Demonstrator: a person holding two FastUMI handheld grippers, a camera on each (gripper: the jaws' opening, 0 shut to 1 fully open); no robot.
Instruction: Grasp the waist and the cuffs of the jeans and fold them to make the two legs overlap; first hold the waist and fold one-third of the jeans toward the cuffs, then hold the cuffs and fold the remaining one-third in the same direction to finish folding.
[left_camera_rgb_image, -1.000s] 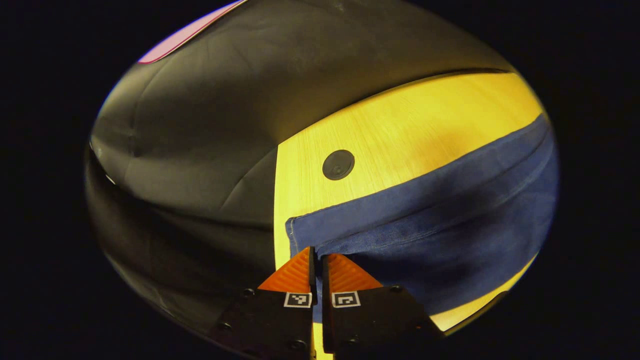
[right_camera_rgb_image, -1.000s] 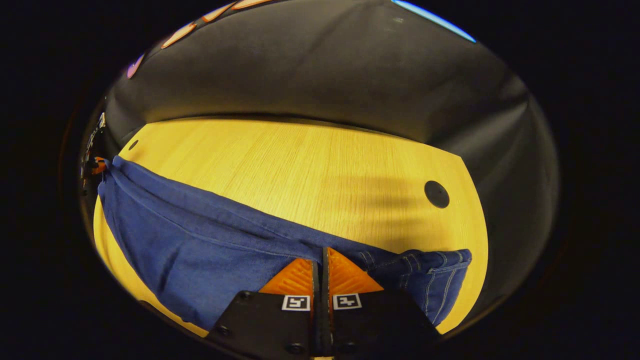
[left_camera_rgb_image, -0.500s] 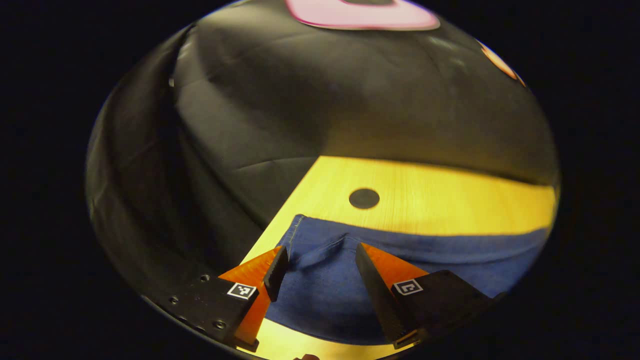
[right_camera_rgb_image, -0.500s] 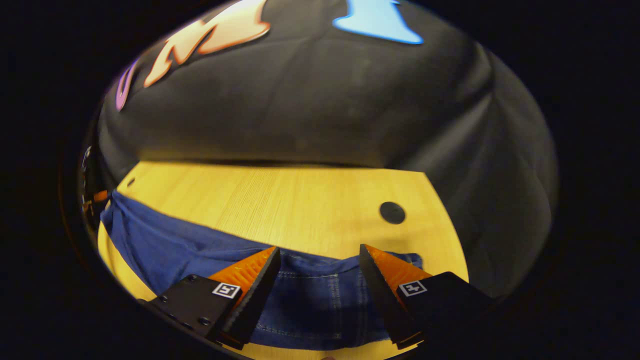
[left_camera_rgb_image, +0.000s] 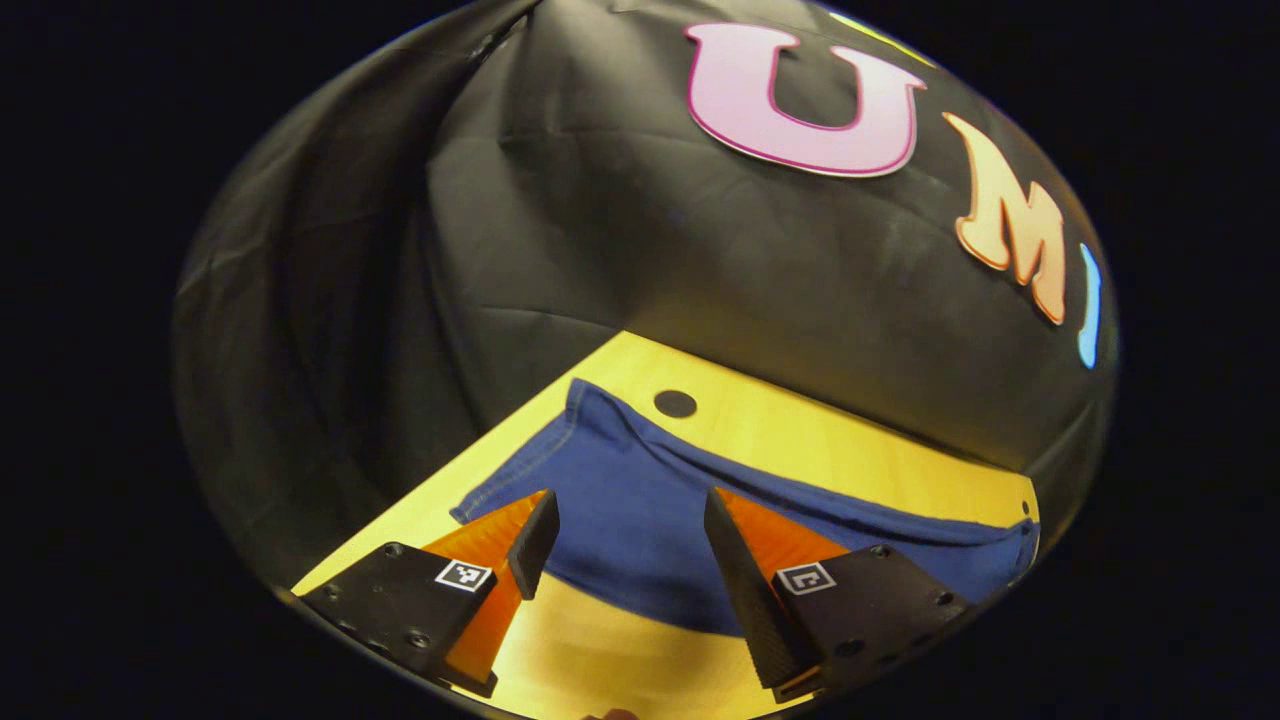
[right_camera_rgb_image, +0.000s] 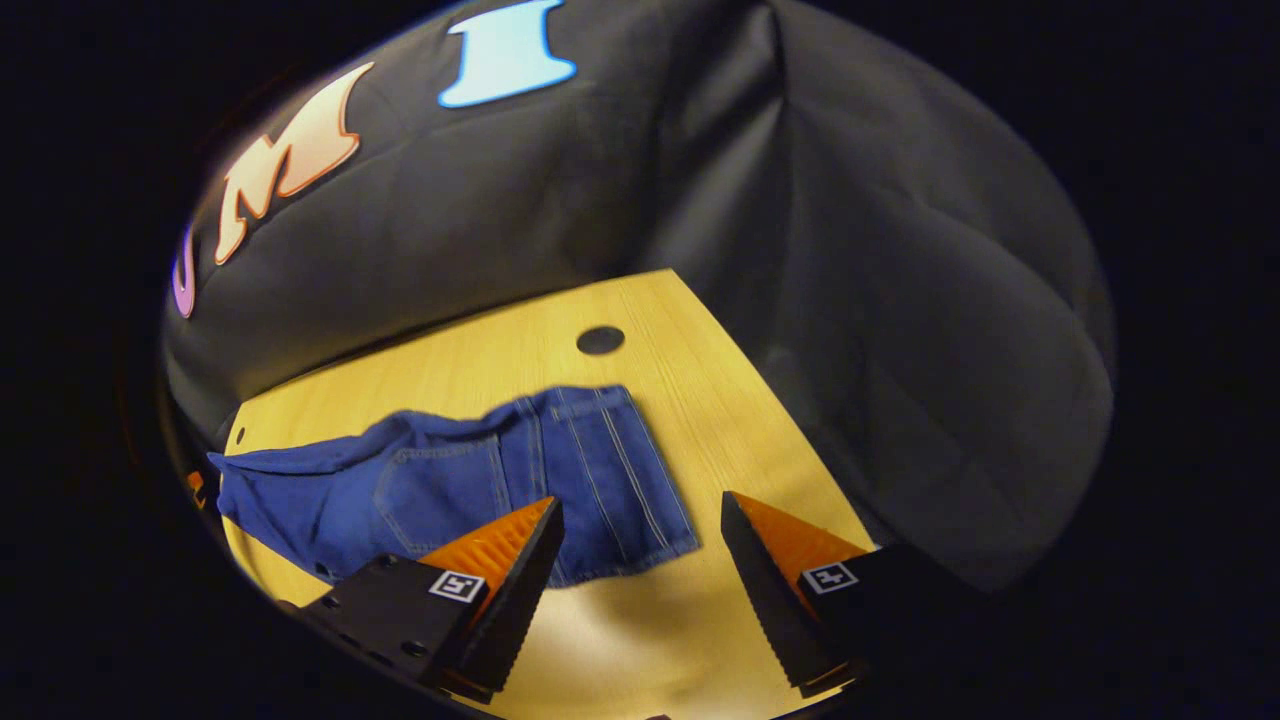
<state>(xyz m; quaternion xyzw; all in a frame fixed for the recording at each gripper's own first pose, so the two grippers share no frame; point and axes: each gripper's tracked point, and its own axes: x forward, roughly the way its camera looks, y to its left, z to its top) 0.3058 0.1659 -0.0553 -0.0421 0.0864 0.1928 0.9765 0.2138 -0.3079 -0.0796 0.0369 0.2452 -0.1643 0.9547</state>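
Observation:
The blue jeans (left_camera_rgb_image: 640, 500) lie flat on the yellow wooden table (left_camera_rgb_image: 800, 440), folded lengthwise with one leg on top of the other. In the left gripper view the cuff end (left_camera_rgb_image: 560, 440) is nearest, just beyond my left gripper (left_camera_rgb_image: 622, 525), which is open and holds nothing. In the right gripper view the waist end (right_camera_rgb_image: 600, 470), with pocket and seam stitching, lies just ahead of my right gripper (right_camera_rgb_image: 640, 530). That gripper is open too, raised above the table.
A dark round plug (left_camera_rgb_image: 675, 404) sits in the tabletop beside the cuffs, and another plug (right_camera_rgb_image: 600, 340) beyond the waist. The table's side edges (right_camera_rgb_image: 760, 400) drop off close to both ends of the jeans. Bare wood lies in front of both grippers.
Both grippers were shut on the jeans a second ago, then opened and let go. Since then both have drawn back and risen, and the jeans lie flat.

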